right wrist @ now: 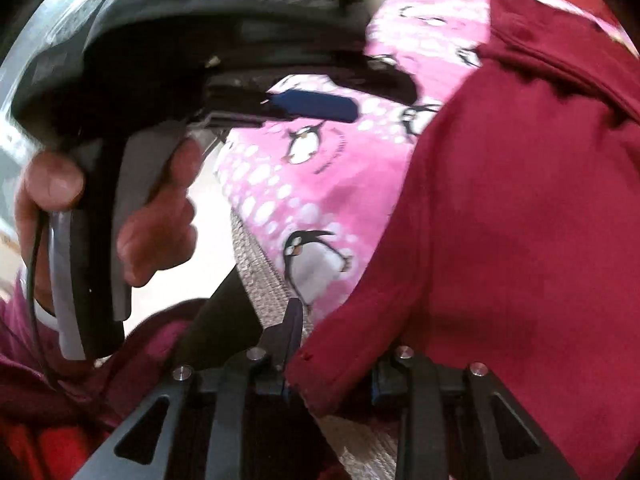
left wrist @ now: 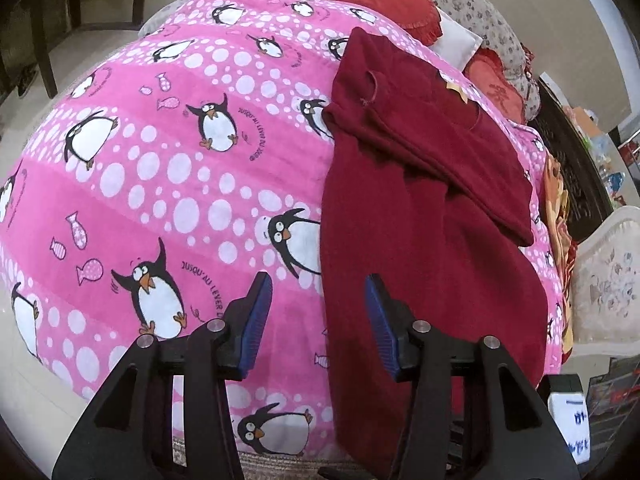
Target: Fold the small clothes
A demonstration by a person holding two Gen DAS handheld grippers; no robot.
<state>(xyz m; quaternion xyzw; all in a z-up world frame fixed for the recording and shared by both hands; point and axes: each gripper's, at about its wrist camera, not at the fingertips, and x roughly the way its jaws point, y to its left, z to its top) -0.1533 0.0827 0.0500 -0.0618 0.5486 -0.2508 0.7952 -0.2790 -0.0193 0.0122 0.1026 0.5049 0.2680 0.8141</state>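
A dark red garment [left wrist: 432, 216] lies partly folded on the right of a pink penguin blanket [left wrist: 160, 184], with one sleeve laid across its upper part. My left gripper [left wrist: 320, 312] hovers open over the garment's left edge; one blue pad is above the blanket, the other above the red cloth. In the right wrist view the same garment [right wrist: 520, 208] fills the right side. Its near corner sits between the jaws of my right gripper [right wrist: 336, 344], which is shut on it; the cloth hides the right finger. A hand [right wrist: 156, 220] holds the left gripper's handle, and a blue pad [right wrist: 316, 106] of it shows above the blanket.
Red heart cushions [left wrist: 376, 0] and a white pillow [left wrist: 460, 42] lie at the bed's far end. Dark wooden furniture legs [left wrist: 44, 48] stand on the floor at left. A pale upholstered piece [left wrist: 608, 280] is at right. The mattress's woven edge [right wrist: 260, 272] runs beneath the blanket.
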